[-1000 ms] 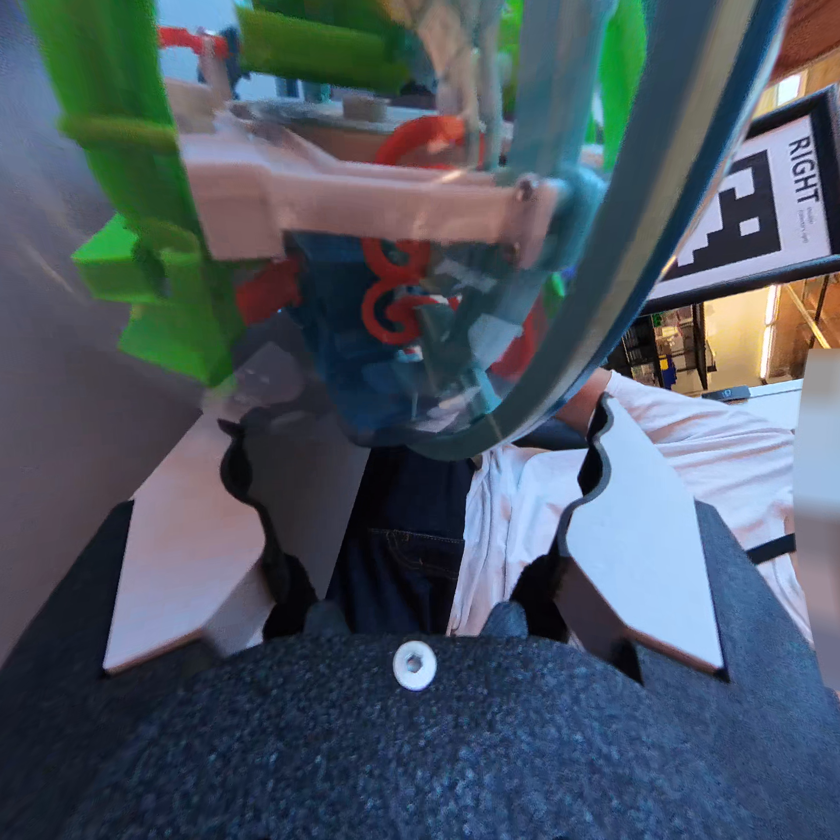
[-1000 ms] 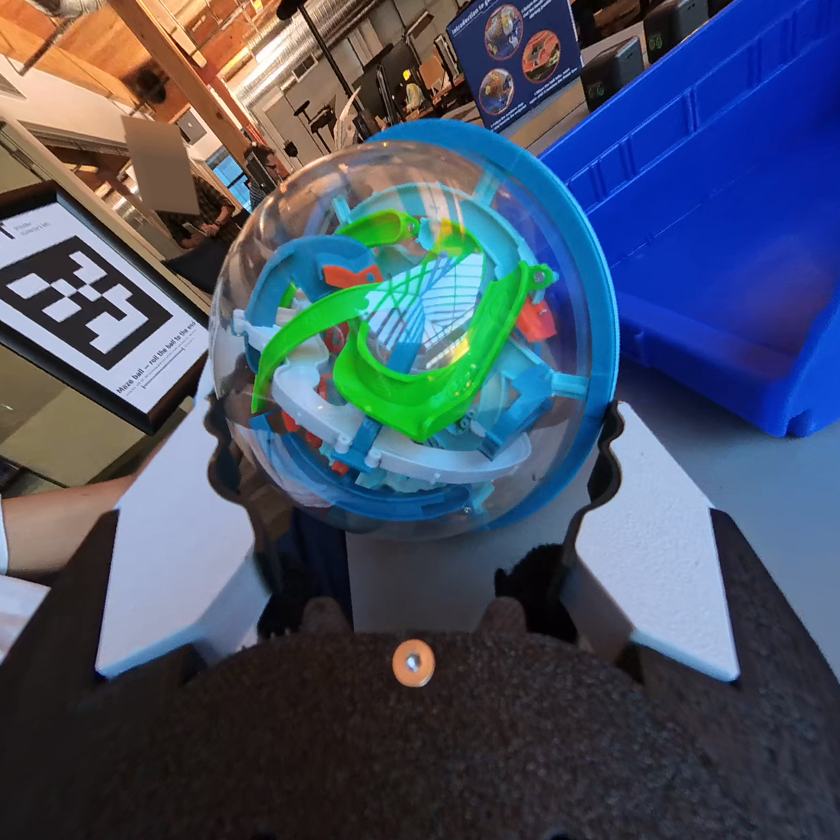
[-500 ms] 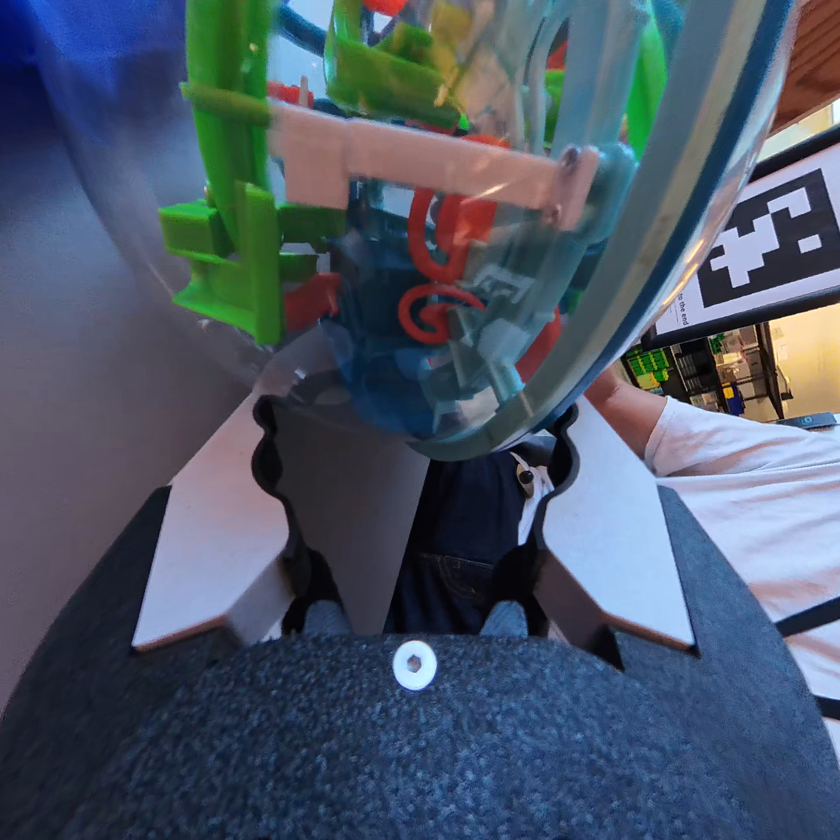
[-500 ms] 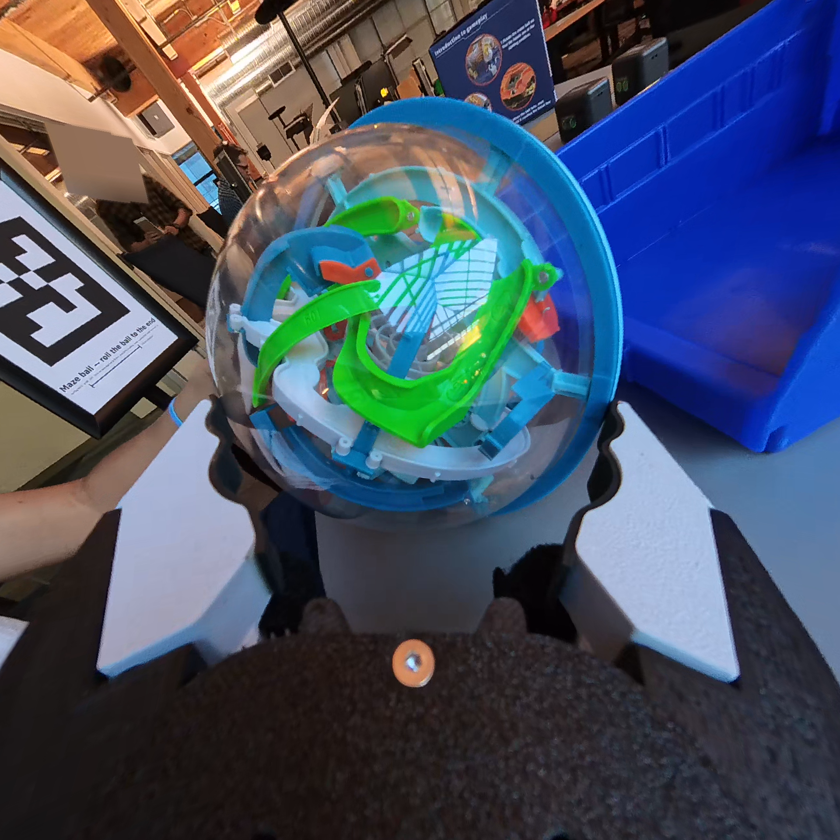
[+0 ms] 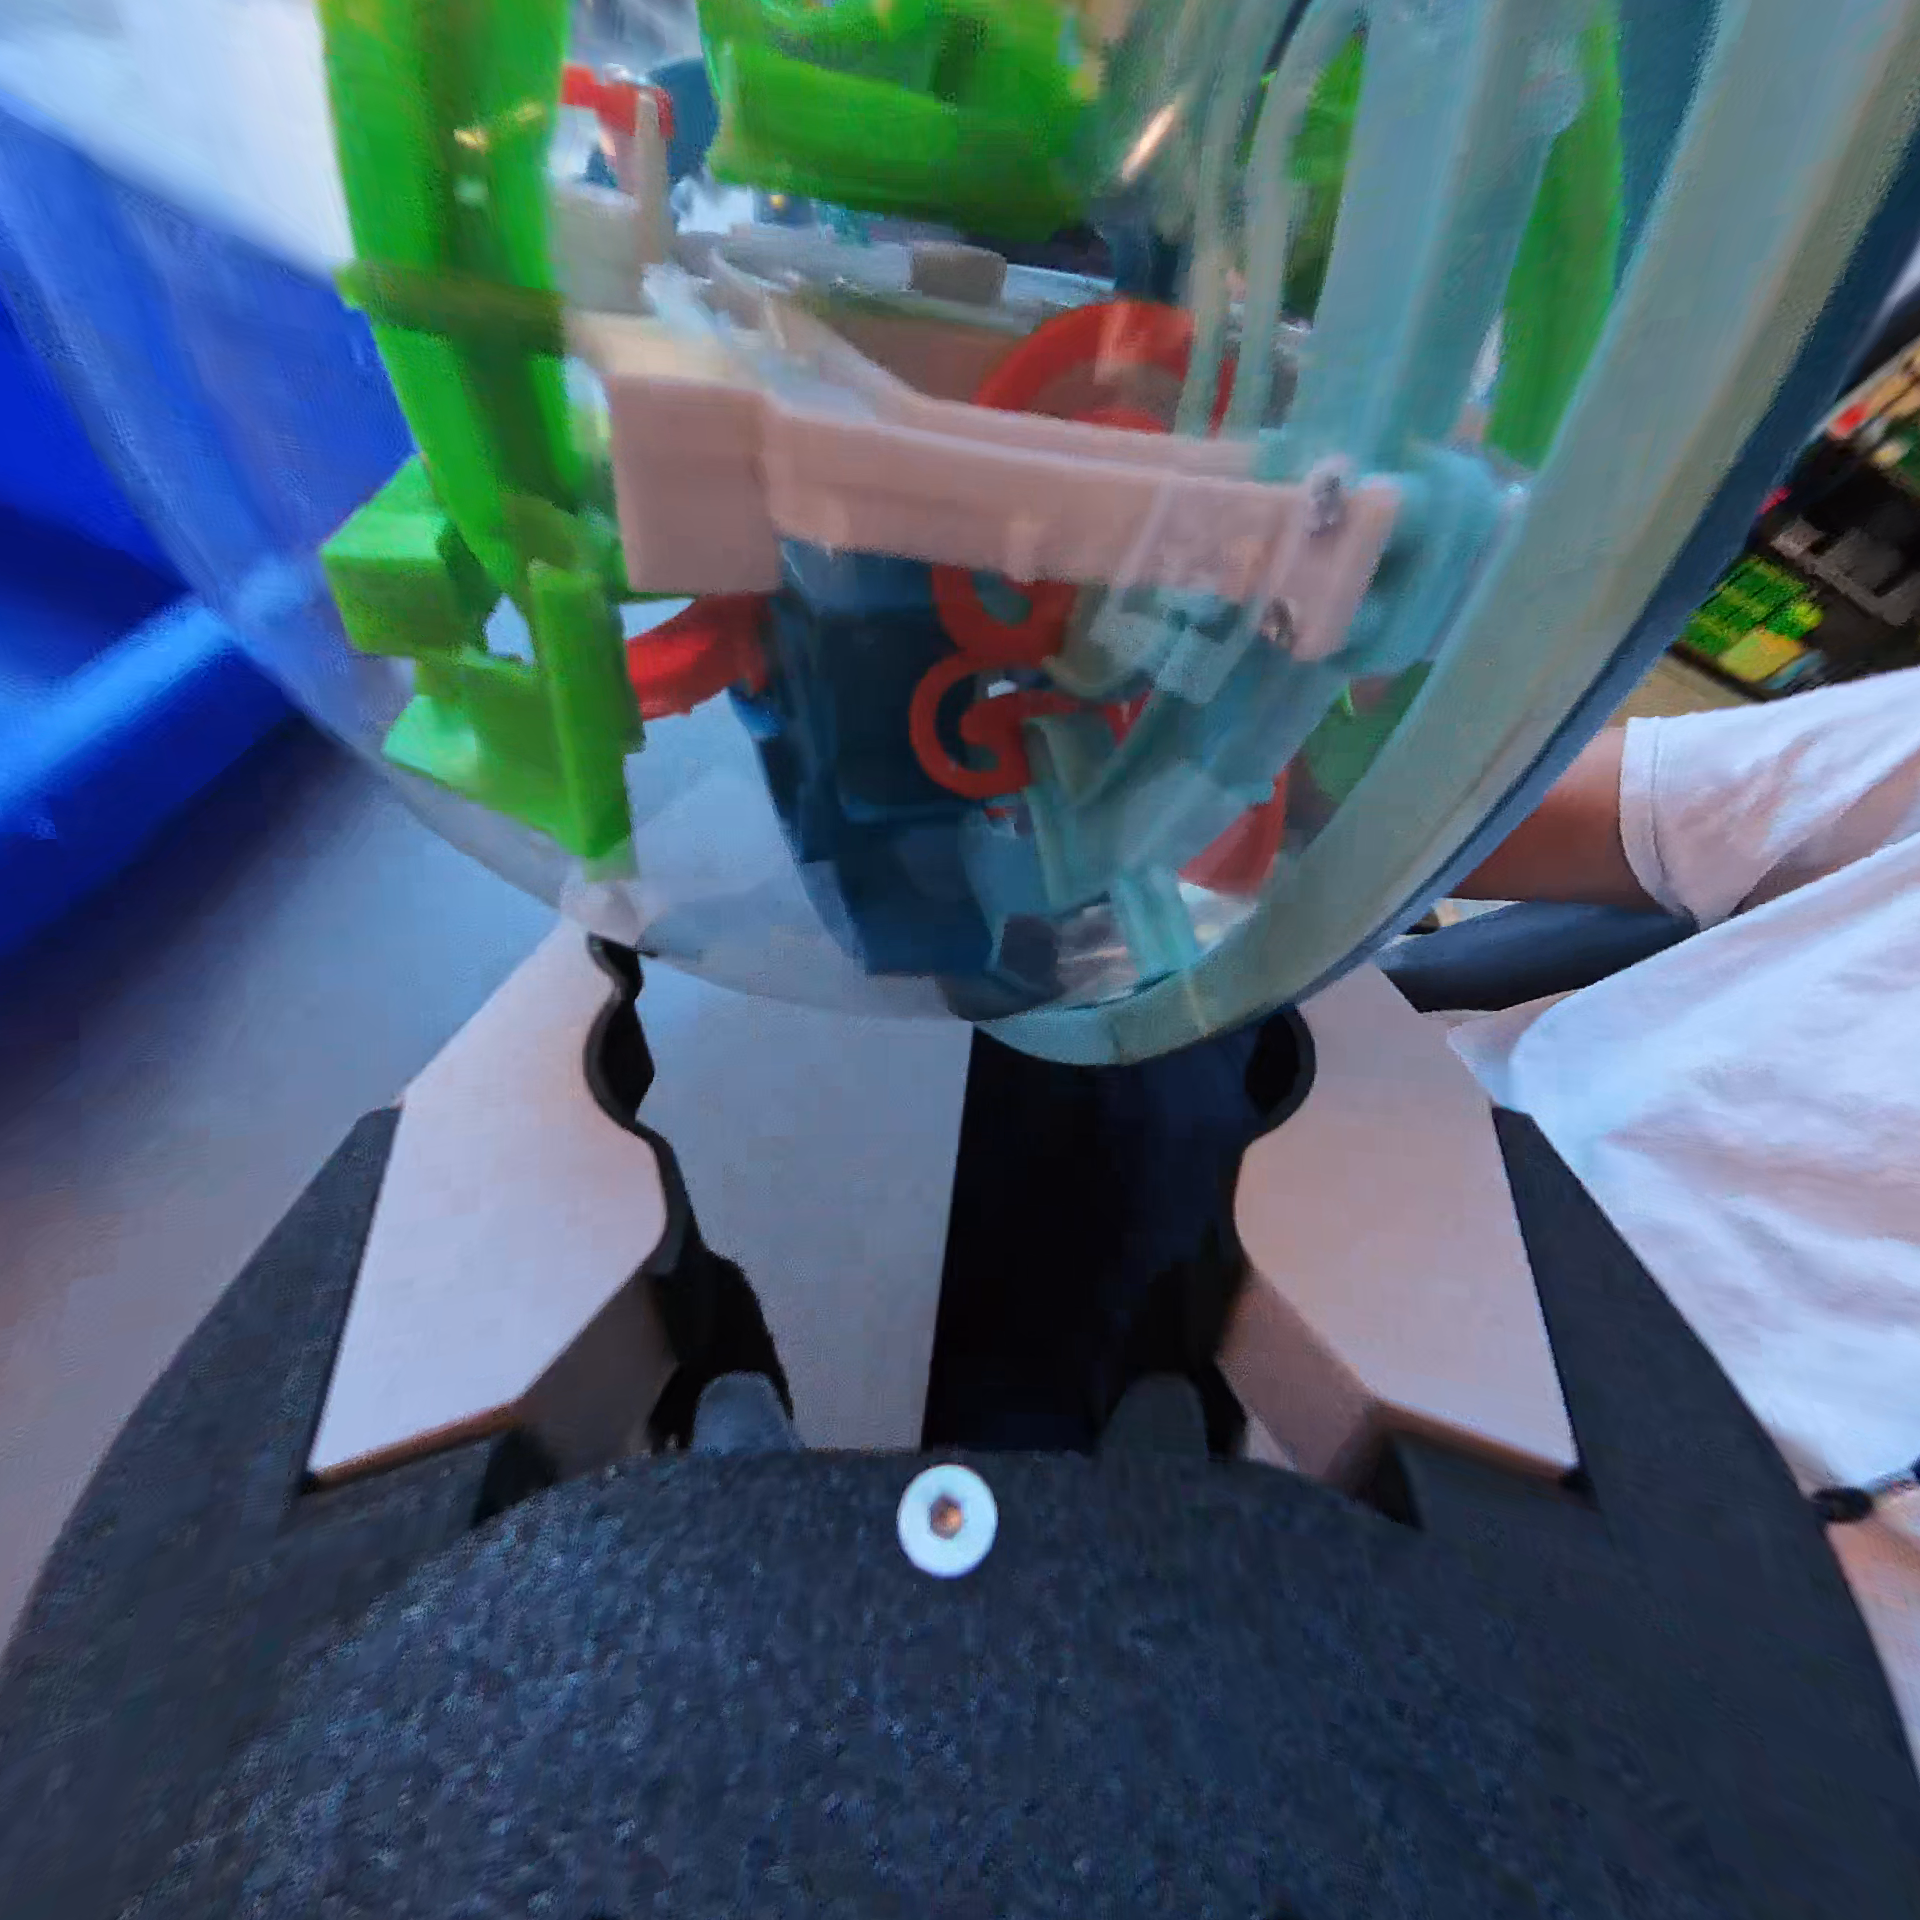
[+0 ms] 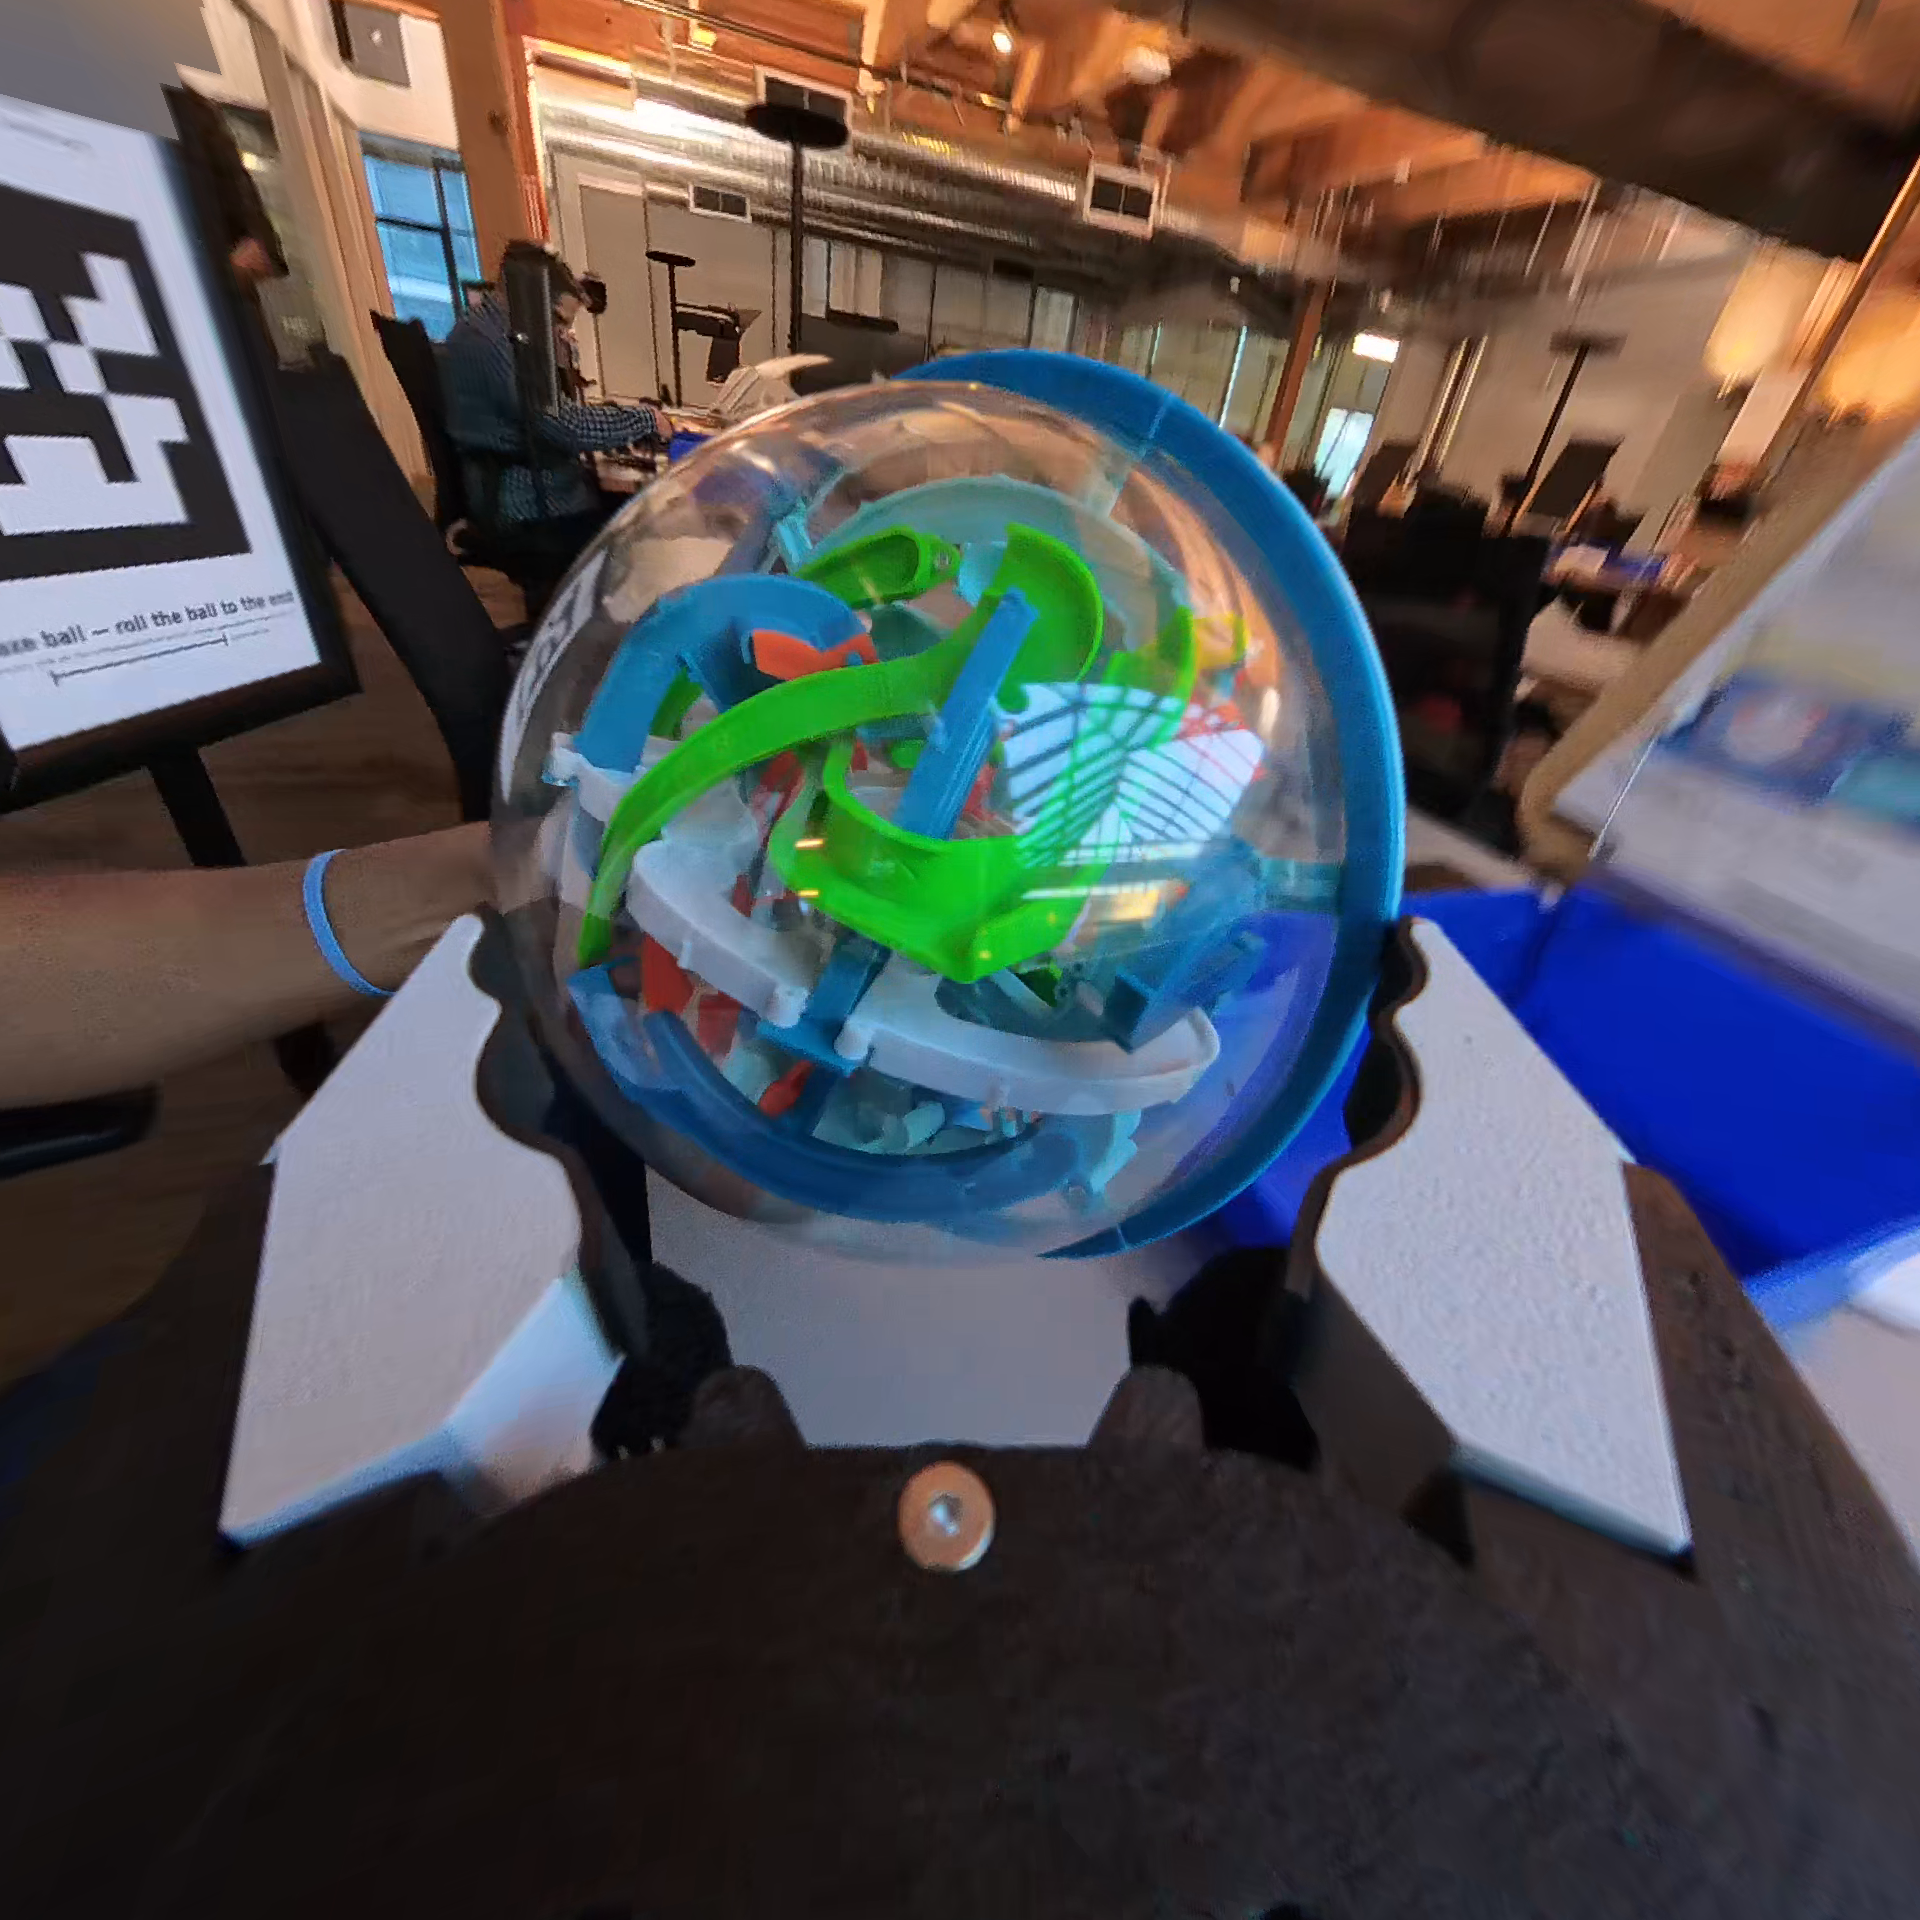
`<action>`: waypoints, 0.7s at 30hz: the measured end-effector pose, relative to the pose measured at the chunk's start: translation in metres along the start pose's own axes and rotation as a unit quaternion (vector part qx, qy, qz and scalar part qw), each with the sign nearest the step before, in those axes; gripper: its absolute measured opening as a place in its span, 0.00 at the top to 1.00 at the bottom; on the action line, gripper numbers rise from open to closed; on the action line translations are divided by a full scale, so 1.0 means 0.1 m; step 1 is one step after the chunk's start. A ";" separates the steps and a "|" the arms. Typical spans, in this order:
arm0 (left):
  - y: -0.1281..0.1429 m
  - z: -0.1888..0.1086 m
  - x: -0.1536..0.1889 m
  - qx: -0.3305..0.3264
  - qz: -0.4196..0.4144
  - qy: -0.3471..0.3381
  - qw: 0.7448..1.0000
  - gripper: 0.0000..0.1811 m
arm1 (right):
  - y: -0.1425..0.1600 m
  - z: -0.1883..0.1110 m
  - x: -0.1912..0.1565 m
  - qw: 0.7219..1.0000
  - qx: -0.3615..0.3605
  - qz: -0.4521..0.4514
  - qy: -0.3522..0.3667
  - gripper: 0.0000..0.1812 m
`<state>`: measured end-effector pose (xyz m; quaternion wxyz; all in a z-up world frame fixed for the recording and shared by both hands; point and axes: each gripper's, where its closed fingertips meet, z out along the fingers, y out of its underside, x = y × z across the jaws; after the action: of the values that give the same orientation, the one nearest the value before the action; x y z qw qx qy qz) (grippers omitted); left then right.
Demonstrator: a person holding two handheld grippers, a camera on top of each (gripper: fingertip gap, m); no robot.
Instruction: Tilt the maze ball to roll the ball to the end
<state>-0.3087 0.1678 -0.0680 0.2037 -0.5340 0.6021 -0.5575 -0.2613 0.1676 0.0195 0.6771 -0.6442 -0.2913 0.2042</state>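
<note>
The maze ball point(image 6: 935, 810) is a clear sphere with a blue ring and green, white, blue and orange tracks inside. My right gripper point(image 6: 940, 935) is shut on it, one finger on the clear shell at left and one on the blue ring at right, holding it up in the air. In the left wrist view the maze ball point(image 5: 935, 520) fills the top, very close and blurred. My left gripper point(image 5: 951, 992) grips its lower end, with its fingertips point(image 5: 613, 966) against the shell and ring. I cannot make out the small ball inside.
A blue bin point(image 6: 1683, 1039) sits low at the right and also shows in the left wrist view point(image 5: 114, 623). A framed marker sign point(image 6: 135, 436) stands at the left. A person's arm with a blue wristband point(image 6: 208, 935) and white shirt point(image 5: 1714, 1039) are close. The grey table point(image 5: 208, 1091) lies below.
The left fingers have closed in from a wider gap onto the sphere. The right gripper has tipped upward with the sphere, so the bin now sits lower and the room shows behind.
</note>
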 end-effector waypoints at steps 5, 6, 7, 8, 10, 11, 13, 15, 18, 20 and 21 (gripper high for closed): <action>-0.56 -0.20 0.67 0.035 0.159 -0.043 0.986 0.36 | -0.90 -0.28 -0.57 0.987 0.052 -0.153 0.016 0.15; -0.64 -0.25 0.81 0.037 0.194 -0.060 0.978 0.36 | -1.03 -0.35 -0.69 0.980 0.064 -0.185 0.017 0.15; -0.70 -0.29 0.93 0.034 0.231 -0.082 0.969 0.36 | -1.14 -0.41 -0.83 0.971 0.079 -0.223 0.016 0.15; -0.74 -0.33 1.04 0.026 0.266 -0.106 0.958 0.36 | -1.24 -0.47 -0.96 0.961 0.098 -0.260 0.011 0.15; -0.79 -0.39 1.21 0.008 0.307 -0.144 0.941 0.37 | -1.36 -0.54 -1.14 0.946 0.120 -0.302 0.005 0.15; -0.81 -0.43 1.27 0.001 0.315 -0.157 0.936 0.37 | -1.39 -0.55 -1.19 0.944 0.122 -0.307 0.007 0.15; -0.85 -0.50 1.35 -0.003 0.321 -0.173 0.931 0.37 | -1.44 -0.56 -1.23 0.945 0.120 -0.304 0.009 0.15; -0.88 -0.54 1.40 -0.002 0.323 -0.180 0.929 0.37 | -1.47 -0.56 -1.26 0.946 0.128 -0.298 0.008 0.15; -0.88 -0.56 1.44 -0.003 0.325 -0.184 0.928 0.37 | -1.50 -0.57 -1.29 0.944 0.141 -0.298 0.003 0.15; -0.88 -0.55 1.43 -0.003 0.317 -0.180 0.931 0.37 | -1.49 -0.55 -1.28 0.948 0.133 -0.290 0.005 0.15; -0.87 -0.55 1.42 -0.002 0.311 -0.175 0.934 0.37 | -1.50 -0.55 -1.27 0.949 0.131 -0.285 0.006 0.15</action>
<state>-0.3679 0.0858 0.0756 0.4681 -0.4096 0.6942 -0.3622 -0.3350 0.0306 0.1510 0.7872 -0.4407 -0.4298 0.0352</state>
